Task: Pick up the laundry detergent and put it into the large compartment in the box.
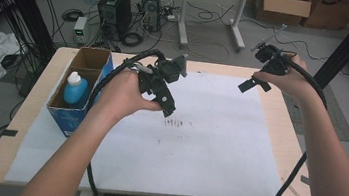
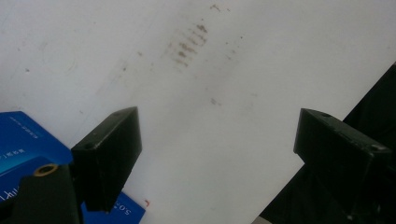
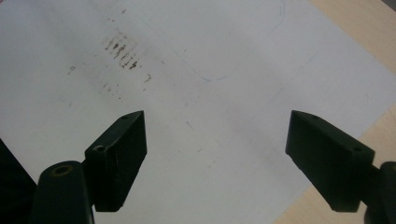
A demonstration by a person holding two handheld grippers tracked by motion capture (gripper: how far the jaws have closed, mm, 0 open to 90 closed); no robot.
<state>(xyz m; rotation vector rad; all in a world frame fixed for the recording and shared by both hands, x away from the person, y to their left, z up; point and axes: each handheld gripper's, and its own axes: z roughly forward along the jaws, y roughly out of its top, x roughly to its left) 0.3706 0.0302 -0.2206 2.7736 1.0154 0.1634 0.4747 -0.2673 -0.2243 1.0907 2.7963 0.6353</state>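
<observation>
1. My left gripper (image 1: 163, 89) hangs over the white sheet (image 1: 196, 151), just right of the blue carton (image 1: 72, 110). Jaws spread wide, nothing between them; in the left gripper view only stained paper shows in the gap, with a corner of the carton at the near left.

2. My right gripper (image 1: 261, 76) is up at the far right of the table (image 1: 30, 105), well apart from the carton. Jaws wide there too, holding nothing; in the right gripper view they frame bare sheet and a strip of wood.

3. The thing nearest my left hand: a bottle (image 1: 76, 89) with a blue body and white cap, standing upright in the near compartment of the carton at the table's left edge. The far compartment looks empty.

4. Handling, as I judge it: plastic, light to moderate depending on fill, which I cannot tell. Smooth wall, likely slippery; a thin body may give under a hard squeeze.

5. Where to take hold: the cap and shoulder stand clear above the carton walls, so I would come straight down and pinch at the neck below the cap.

6. Risk: the carton is light card and may lift or slide with the bottle.
</observation>
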